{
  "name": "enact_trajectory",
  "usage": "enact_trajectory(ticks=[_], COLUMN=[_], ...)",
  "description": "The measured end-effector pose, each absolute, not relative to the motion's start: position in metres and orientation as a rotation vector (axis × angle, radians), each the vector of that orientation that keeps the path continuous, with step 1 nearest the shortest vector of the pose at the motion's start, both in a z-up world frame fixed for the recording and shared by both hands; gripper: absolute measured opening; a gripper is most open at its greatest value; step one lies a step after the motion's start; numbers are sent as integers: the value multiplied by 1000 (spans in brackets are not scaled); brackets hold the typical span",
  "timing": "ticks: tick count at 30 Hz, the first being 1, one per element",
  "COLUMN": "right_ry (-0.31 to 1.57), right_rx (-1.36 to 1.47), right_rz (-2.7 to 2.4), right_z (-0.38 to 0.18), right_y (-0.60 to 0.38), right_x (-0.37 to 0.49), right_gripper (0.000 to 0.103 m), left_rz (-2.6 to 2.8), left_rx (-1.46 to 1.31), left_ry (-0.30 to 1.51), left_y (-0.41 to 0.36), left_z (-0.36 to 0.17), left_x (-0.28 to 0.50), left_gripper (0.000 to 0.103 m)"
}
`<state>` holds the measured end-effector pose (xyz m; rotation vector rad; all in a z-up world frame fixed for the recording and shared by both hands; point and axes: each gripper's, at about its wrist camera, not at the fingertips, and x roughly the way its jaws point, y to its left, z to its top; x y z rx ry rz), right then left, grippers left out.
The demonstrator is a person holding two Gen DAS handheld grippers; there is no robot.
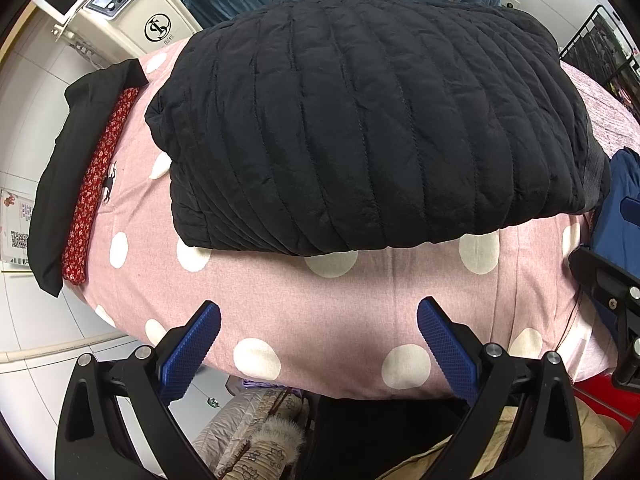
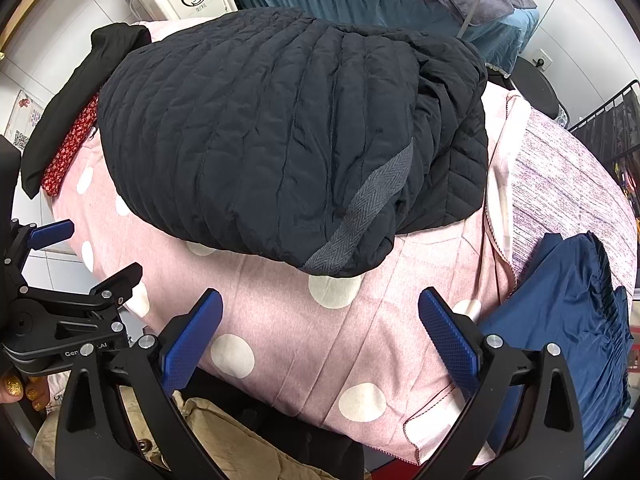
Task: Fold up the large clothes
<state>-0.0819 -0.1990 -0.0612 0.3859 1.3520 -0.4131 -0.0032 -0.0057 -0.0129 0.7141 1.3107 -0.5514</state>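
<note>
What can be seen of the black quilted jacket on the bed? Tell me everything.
The black quilted jacket is folded into a thick, puffy bundle with stitched channels running across its matte, slightly wrinkled shell. A grey herringbone tape strip crosses its near right corner. It lies flat on the pink polka-dot sheet. Neither open gripper touches it: the left gripper and the right gripper both sit short of its near edge.

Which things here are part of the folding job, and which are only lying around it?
Part of the job:
- black quilted padded jacket, folded on the pink polka-dot bed cover
- left gripper and right gripper, jaws apart, holding nothing

Lying about:
- black garment with red floral lining
- dark blue pleated fabric
- white machine with a round logo
</note>
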Motion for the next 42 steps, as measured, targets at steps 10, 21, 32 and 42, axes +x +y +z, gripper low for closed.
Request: enact_trajectory(ticks=[10,21,32,42], right_ry=[1356,1358,1351,1226], right_rx=[391,397,405,416], right_rz=[-415,-413,-412,-451], right_z=[-64,-66,-70,-53], right_y=[-199,-201,-209,-253], right_x=[-82,-84,-80,-67], right_gripper=[97,97,97,97], left_rz=[-552,-554,-598,-712], left_rx=[717,723,672,564], left_ry=[1314,1312,1326,1198], left_y=[-6,-7,-10,-23], left_z=[-15,-17,-15,17], left_x=[-5,-5,8,70], left_gripper=[97,97,97,97])
